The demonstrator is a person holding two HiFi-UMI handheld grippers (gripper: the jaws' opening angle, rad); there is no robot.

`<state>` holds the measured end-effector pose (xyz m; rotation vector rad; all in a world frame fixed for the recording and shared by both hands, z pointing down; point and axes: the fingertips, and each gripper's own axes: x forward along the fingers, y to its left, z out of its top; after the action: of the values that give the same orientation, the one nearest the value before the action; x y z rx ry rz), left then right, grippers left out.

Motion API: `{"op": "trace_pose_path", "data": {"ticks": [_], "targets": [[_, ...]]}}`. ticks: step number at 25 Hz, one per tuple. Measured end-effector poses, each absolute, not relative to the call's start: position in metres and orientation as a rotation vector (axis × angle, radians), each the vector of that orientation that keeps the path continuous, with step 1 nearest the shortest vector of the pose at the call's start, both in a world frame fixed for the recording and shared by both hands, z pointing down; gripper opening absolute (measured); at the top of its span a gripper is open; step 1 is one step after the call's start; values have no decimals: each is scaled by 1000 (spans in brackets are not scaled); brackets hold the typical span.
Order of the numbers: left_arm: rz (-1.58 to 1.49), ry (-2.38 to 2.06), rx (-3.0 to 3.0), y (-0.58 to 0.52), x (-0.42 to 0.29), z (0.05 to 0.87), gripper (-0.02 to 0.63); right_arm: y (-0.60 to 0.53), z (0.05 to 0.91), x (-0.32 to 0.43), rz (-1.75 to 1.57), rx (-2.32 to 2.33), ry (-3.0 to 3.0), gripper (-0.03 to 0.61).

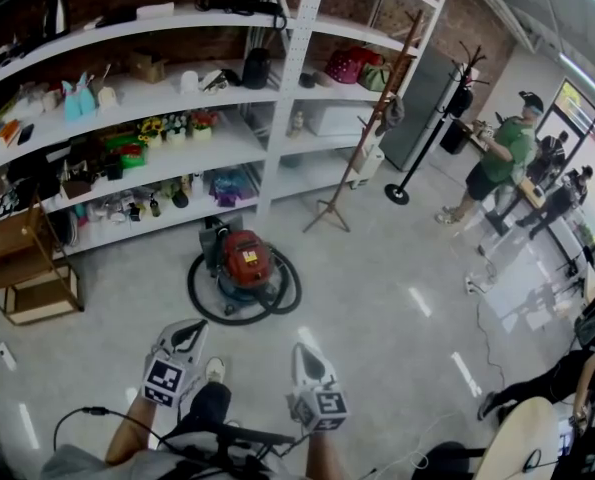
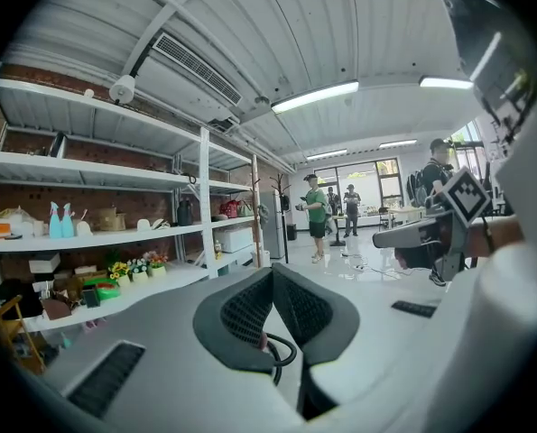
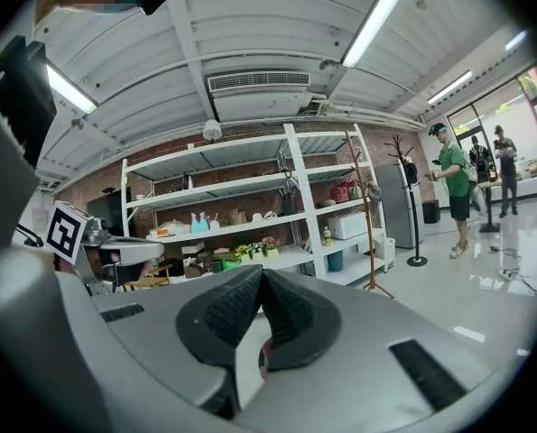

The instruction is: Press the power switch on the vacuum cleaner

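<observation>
Vacuum cleaner [image 1: 245, 268] stands well apart from left hand-held gripper [image 1: 193, 329] and right hand-held gripper [image 1: 303, 351] (both closed, empty).

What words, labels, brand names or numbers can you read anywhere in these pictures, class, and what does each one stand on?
No text can be read in any view.
On the red and black round vacuum cleaner: any label is too small to read.
On the cubes of the left gripper and right gripper: black-and-white square patterns only, no letters or numbers.
On the goods along the white metal shelves: any print is too small and blurred.
</observation>
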<state>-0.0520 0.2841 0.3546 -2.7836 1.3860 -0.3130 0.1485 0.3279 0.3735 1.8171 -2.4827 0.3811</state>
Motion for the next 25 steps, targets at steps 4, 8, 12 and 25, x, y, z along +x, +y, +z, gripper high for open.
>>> {"op": "trace_pose_path", "data": {"ticks": [4, 8, 12, 25], "targets": [[-304, 1387, -2778, 249, -53, 353, 6, 297, 372, 145, 400, 1811, -2482, 9], [-290, 1399, -2785, 210, -53, 347, 6, 259, 366, 140, 408, 1802, -2495, 9], [-309, 1394, -2797, 168, -58, 346, 6, 216, 361, 135, 401, 1817, -2487, 9], [-324, 1365, -2833, 37, -77, 343, 6, 93, 358, 108, 468, 1827, -2465, 9]]}}
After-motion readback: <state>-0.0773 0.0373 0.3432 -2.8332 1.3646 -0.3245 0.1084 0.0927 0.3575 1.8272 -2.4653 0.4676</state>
